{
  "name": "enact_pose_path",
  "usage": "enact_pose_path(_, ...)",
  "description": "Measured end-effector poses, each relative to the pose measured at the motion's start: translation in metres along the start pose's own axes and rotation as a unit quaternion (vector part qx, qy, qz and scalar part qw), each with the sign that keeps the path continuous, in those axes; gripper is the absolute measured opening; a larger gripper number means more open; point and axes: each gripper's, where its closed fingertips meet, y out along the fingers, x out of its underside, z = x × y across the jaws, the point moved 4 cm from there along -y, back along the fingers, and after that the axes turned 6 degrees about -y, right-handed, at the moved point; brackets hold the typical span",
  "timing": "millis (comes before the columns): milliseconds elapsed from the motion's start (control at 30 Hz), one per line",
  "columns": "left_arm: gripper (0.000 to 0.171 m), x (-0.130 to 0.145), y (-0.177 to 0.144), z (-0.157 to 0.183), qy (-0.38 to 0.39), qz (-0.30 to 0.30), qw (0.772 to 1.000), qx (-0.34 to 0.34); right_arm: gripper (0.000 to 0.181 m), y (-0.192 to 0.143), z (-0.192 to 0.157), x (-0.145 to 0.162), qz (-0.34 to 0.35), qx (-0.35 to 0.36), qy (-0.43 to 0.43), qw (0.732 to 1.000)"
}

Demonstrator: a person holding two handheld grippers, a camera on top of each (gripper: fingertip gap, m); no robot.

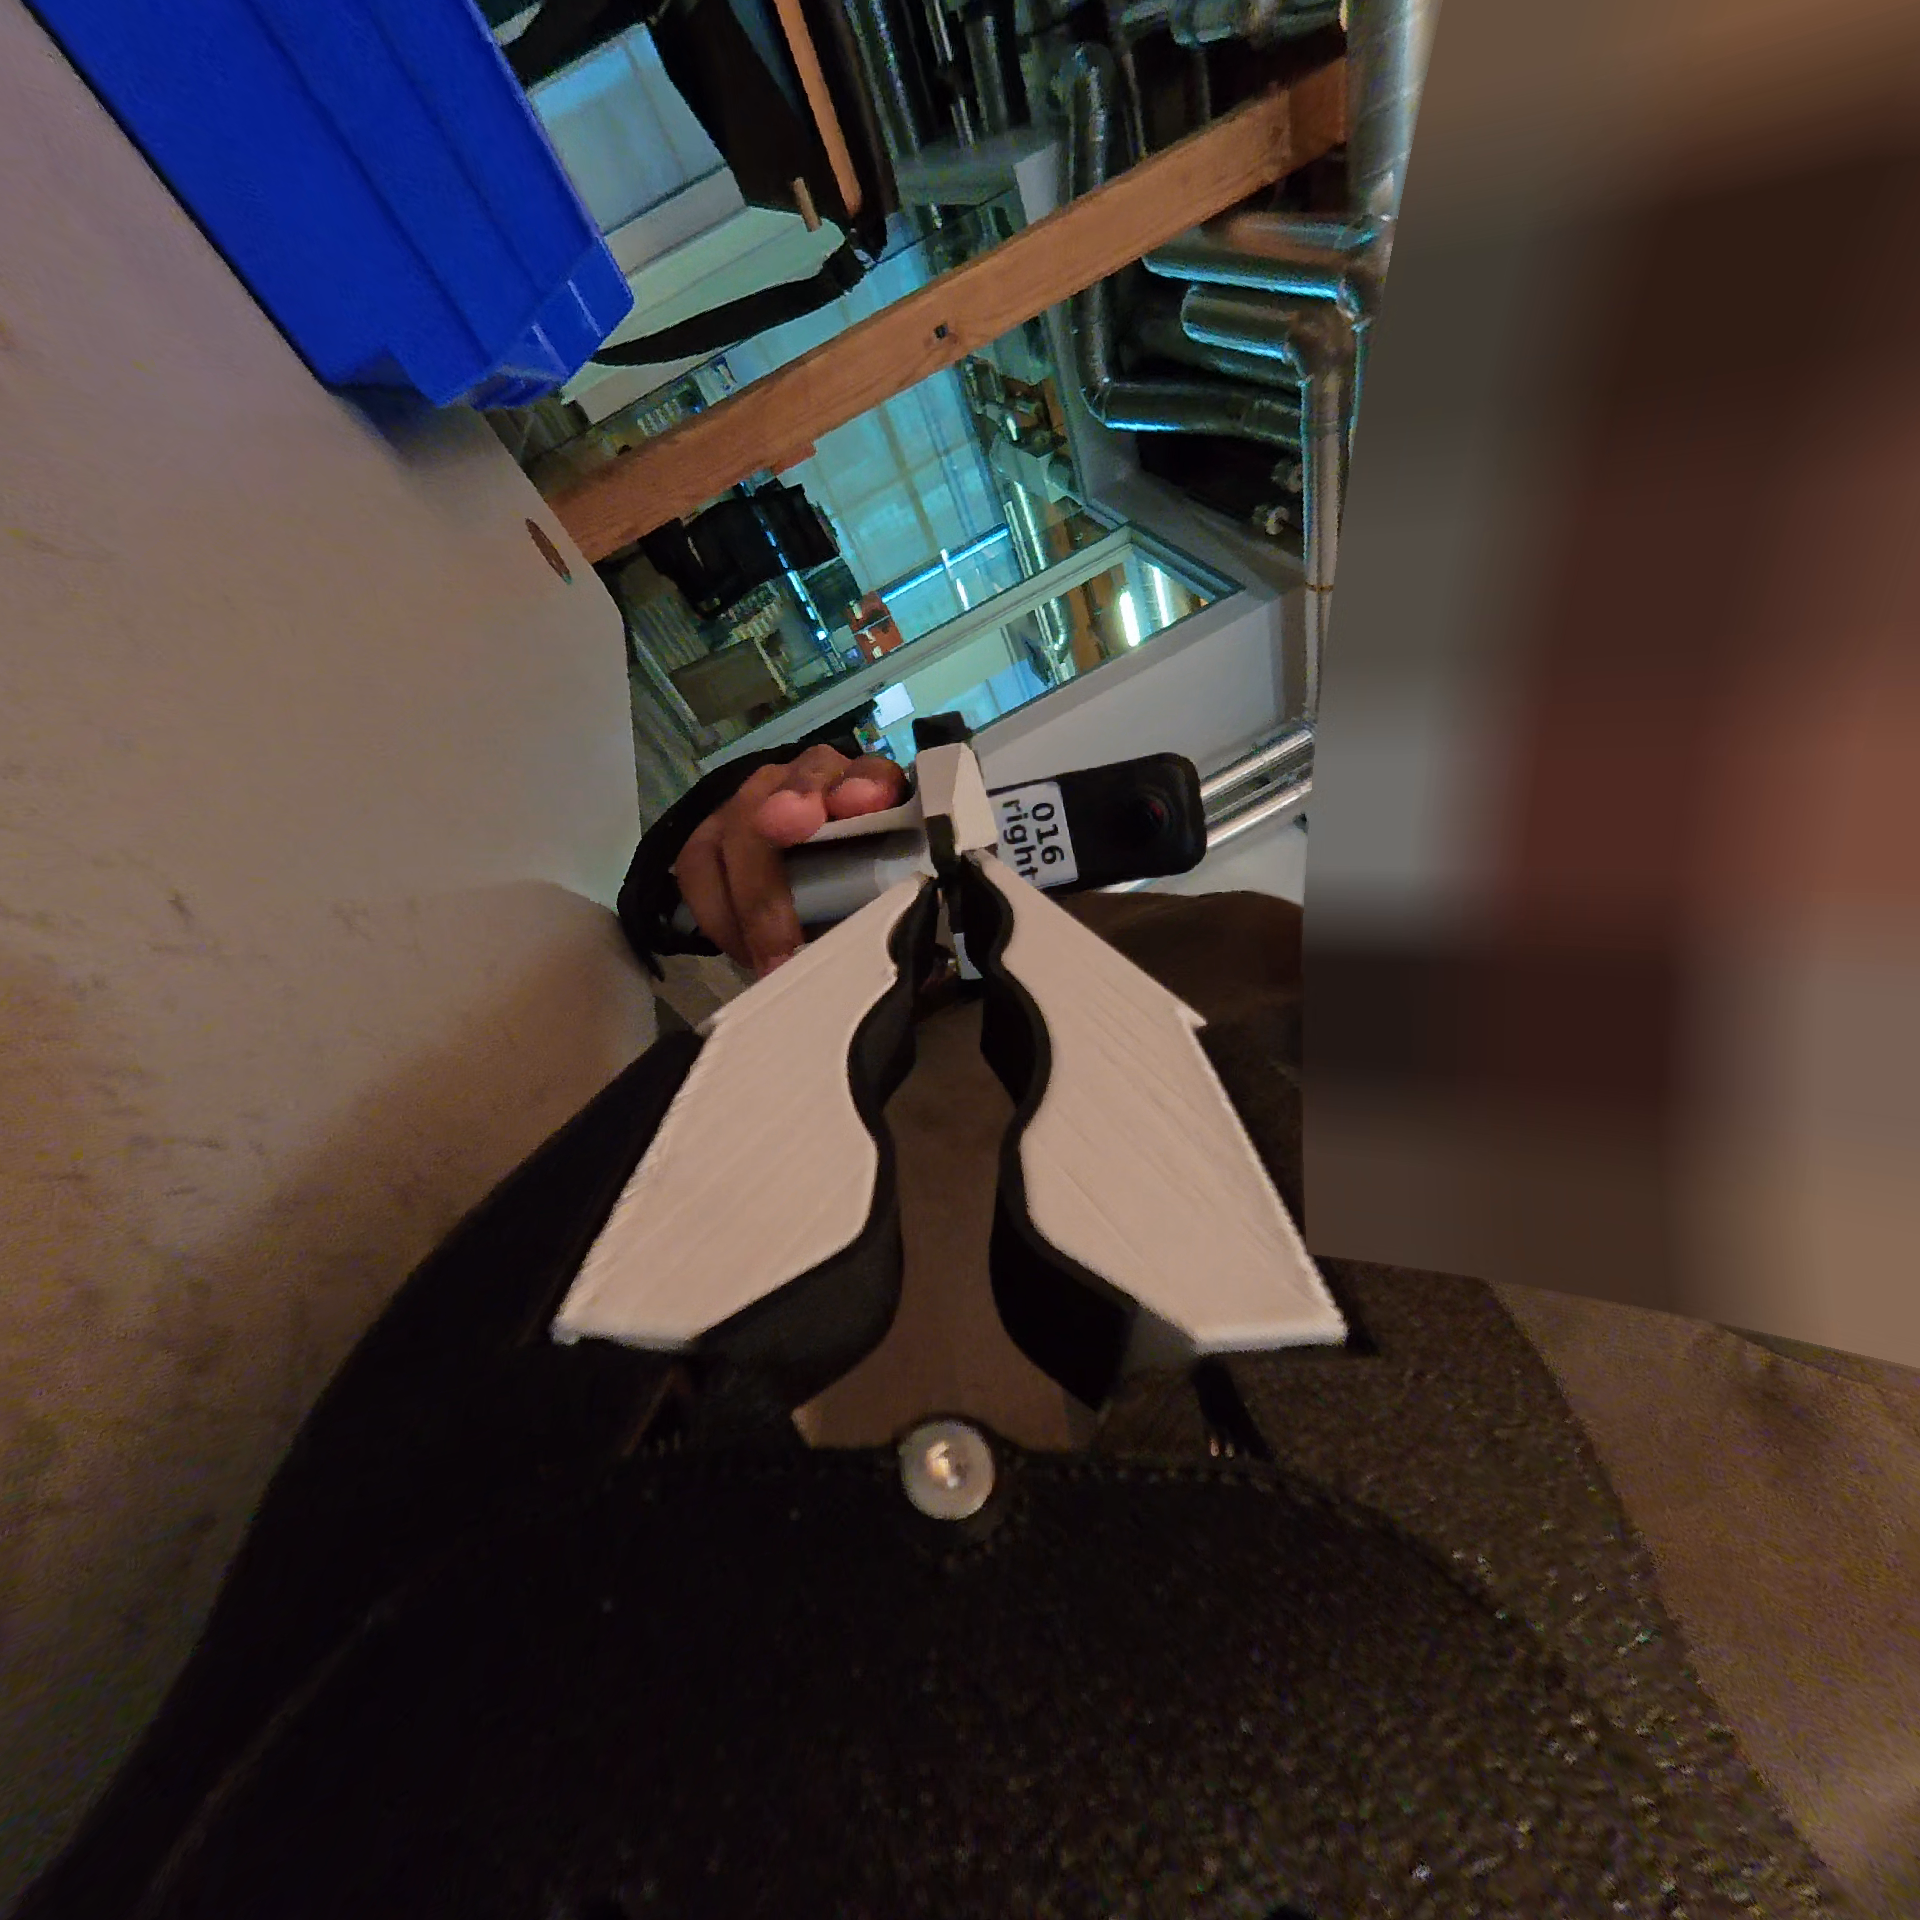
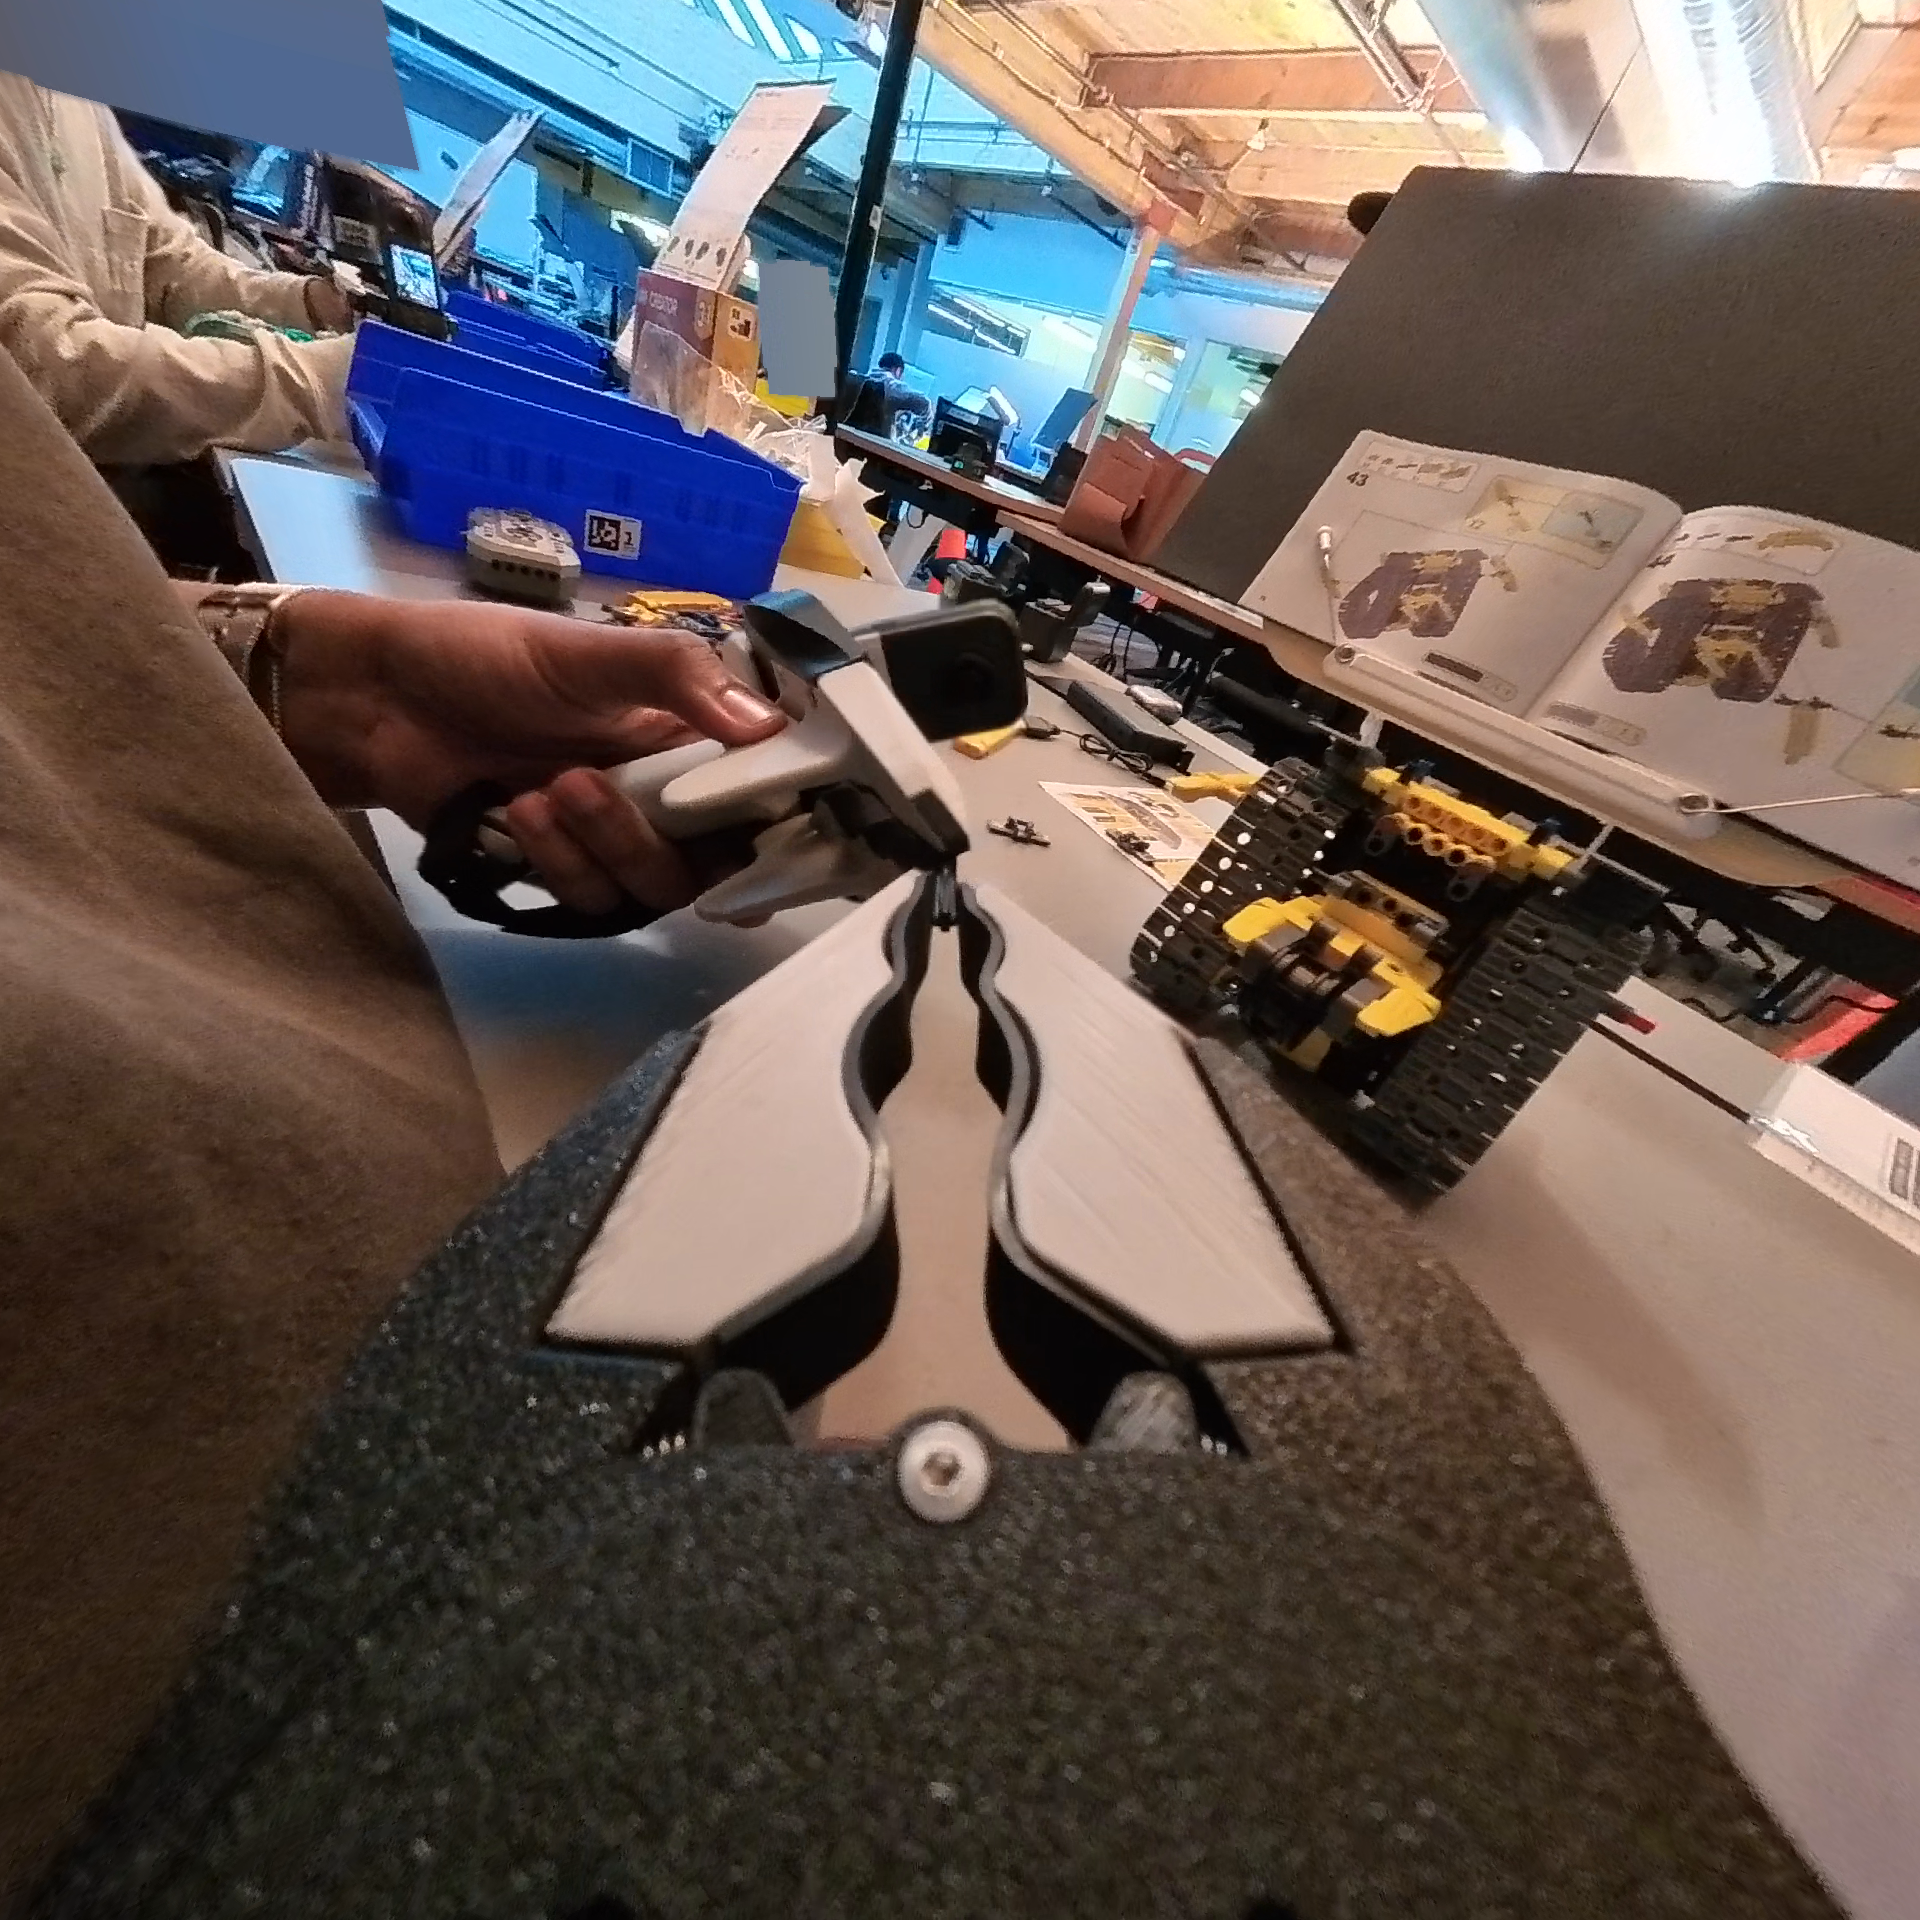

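Both grippers met tip to tip above the table (image 2: 1558,1299), pinching one small black piece (image 2: 943,902) between them: the left gripper (image 1: 940,891) pressed onto it, and the right gripper (image 2: 943,896) likewise. A yellow-and-black tracked toy vehicle (image 2: 1382,935) stood near the table's far edge.

We see a yellow-and-black tracked brick vehicle (image 2: 1392,977) on a grey table (image 2: 1558,1351), below an open instruction booklet (image 2: 1621,613); blue bins (image 2: 561,468) stand well behind it.

Workshop: long worktables (image 2: 1714,1299), blue parts bins (image 2: 582,468), exposed timber beams (image 2: 1195,83) (ducts (image 1: 1226,343) overhead).
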Motion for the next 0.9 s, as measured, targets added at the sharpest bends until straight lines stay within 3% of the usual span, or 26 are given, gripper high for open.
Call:
enact_pose_path(33, 0.002, 0.0, 0.0, 0.0, 0.012, -0.002, 1.0, -0.007, 0.003, 0.0, 0.0, 0.0, -0.001, -0.001, 0.004, 1.0)
enact_pose_path(67, 0.003, -0.001, 0.0, 0.001, 0.029, -0.002, 0.999, -0.019, 0.003, 0.0, 0.0, 0.0, -0.001, -0.001, 0.011, 1.0)
enact_pose_path(167, 0.042, -0.005, -0.006, -0.002, 0.112, -0.002, 0.988, -0.109, 0.003, -0.002, 0.004, 0.001, -0.006, -0.007, 0.052, 0.999)
enact_pose_path(233, 0.046, 0.0, -0.01, -0.002, 0.182, -0.031, 0.968, -0.171, 0.003, -0.005, 0.008, 0.005, -0.024, -0.016, 0.091, 0.995)
enact_pose_path(300, 0.047, 0.01, -0.014, -0.01, 0.244, -0.085, 0.933, -0.249, 0.003, -0.008, 0.011, 0.012, -0.048, -0.028, 0.139, 0.989)
enact_pose_path(400, 0.049, 0.024, -0.026, -0.034, 0.314, -0.171, 0.852, -0.383, 0.003, -0.012, 0.01, 0.024, -0.082, -0.046, 0.202, 0.975)
enact_pose_path(467, 0.047, 0.032, -0.031, -0.049, 0.346, -0.216, 0.802, -0.437, 0.003, -0.014, 0.006, 0.032, -0.103, -0.053, 0.215, 0.97)
enact_pose_path(533, 0.041, 0.04, -0.031, -0.058, 0.364, -0.247, 0.774, -0.456, 0.003, -0.014, -0.001, 0.039, -0.119, -0.064, 0.22, 0.966)
enact_pose_path(600, 0.022, 0.04, -0.032, -0.058, 0.394, -0.25, 0.754, -0.463, 0.003, -0.013, -0.009, 0.041, -0.127, -0.086, 0.226, 0.962)
enact_pose_path(633, 0.011, 0.041, -0.031, -0.057, 0.396, -0.255, 0.753, -0.459, 0.003, -0.012, -0.012, 0.042, -0.132, -0.097, 0.229, 0.96)
enact_pose_path(767, 0.011, 0.046, -0.03, -0.055, 0.4, -0.264, 0.766, -0.428, 0.003, -0.011, -0.018, 0.043, -0.137, -0.123, 0.228, 0.956)
enact_pose_path(900, 0.011, 0.054, -0.024, -0.04, 0.419, -0.256, 0.8, -0.344, 0.003, -0.01, -0.022, 0.044, -0.139, -0.159, 0.235, 0.949)
